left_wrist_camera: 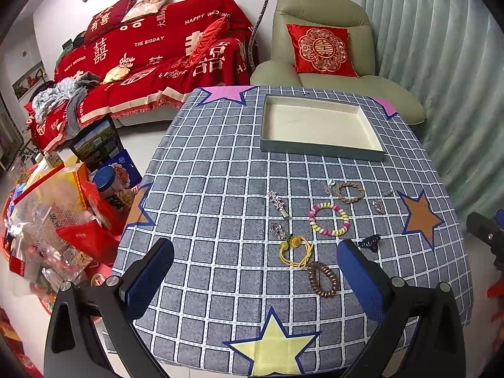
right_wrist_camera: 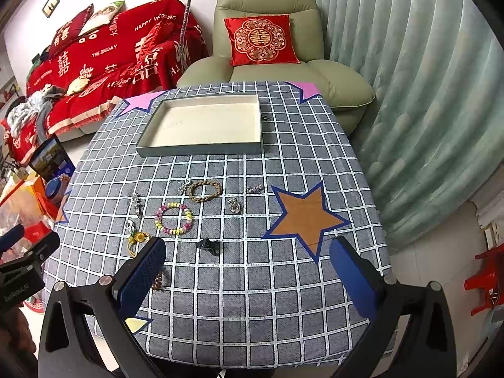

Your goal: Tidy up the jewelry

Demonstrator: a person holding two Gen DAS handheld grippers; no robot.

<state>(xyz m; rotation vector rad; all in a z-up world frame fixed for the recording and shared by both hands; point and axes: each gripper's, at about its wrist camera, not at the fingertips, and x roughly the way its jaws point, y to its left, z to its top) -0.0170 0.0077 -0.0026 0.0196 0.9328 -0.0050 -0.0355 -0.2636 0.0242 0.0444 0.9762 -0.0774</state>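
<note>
**A:** Left wrist view shows your left gripper (left_wrist_camera: pixel 255 271) with its fingers (left_wrist_camera: pixel 151 271) spread wide and nothing held between them. It hangs above the near part of the tabletop (left_wrist_camera: pixel 204 189). What do you see on your side?

**B:** Your right gripper (right_wrist_camera: pixel 249 271) is the same: fingers (right_wrist_camera: pixel 143 271) wide apart, holding nothing. All the jewelry lies in a loose bunch in the middle of the checked cloth. The open tray (right_wrist_camera: pixel 201 149) sits at the far side and looks empty.

**A:** So I think no piece has gone in yet. Which one is closest to you?

**B:** On the left side, the brown coil bracelet (left_wrist_camera: pixel 323 278) lies right between your left fingers, a bit to the right. Its long way runs from far-left to near-right. The yellow flower band (left_wrist_camera: pixel 294 249) touches its far end.

**A:** And on the right side?

**B:** The small black claw clip (right_wrist_camera: pixel 209 245) lies just ahead, between your right fingers, near the left one. Its long way runs left to right. The pastel bead bracelet (right_wrist_camera: pixel 174 218) and the braided bracelet (right_wrist_camera: pixel 204 191) sit farther off.

**A:** Then your left hand is nearer the coil bracelet, and your right hand is nearer the clip.
</note>
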